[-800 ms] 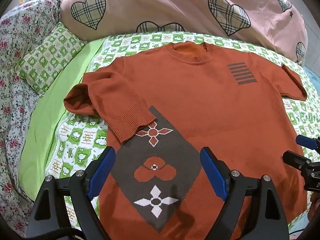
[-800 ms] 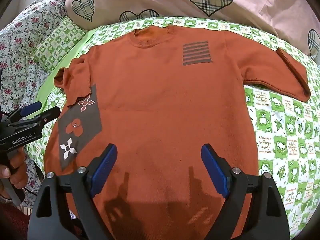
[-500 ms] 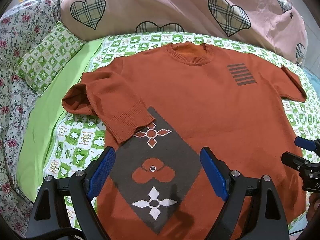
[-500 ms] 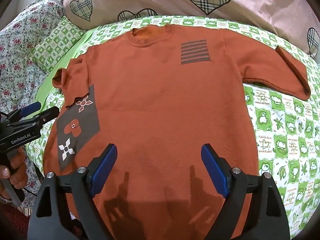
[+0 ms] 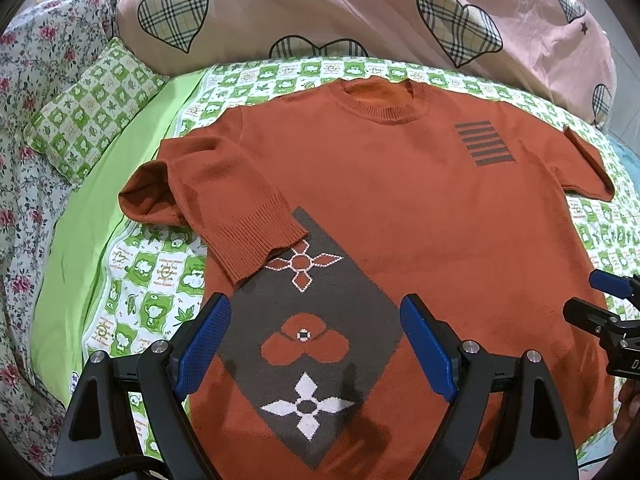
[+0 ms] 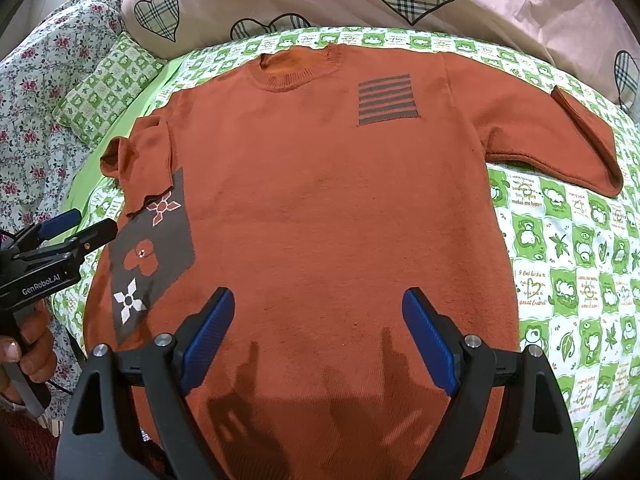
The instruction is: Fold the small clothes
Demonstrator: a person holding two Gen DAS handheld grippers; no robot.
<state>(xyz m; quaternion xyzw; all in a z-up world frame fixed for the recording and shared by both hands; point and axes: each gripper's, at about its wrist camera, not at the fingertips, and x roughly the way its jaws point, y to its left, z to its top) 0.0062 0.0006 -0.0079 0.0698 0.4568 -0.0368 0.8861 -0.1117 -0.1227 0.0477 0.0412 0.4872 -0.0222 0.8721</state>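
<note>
Both fisheye cameras looked steeply down along their own open fingers onto a rust-orange sweater (image 5: 400, 208) spread on a green-checked bedsheet (image 6: 560, 240), from close above its near hem. The left wrist view sat over the sweater's left side, above the grey patch (image 5: 308, 320); the right wrist view hung over the middle. Both took in the whole sweater and the pink heart-print duvet (image 5: 320, 8) at the far side, and each caught the other gripper at its edge.
</note>
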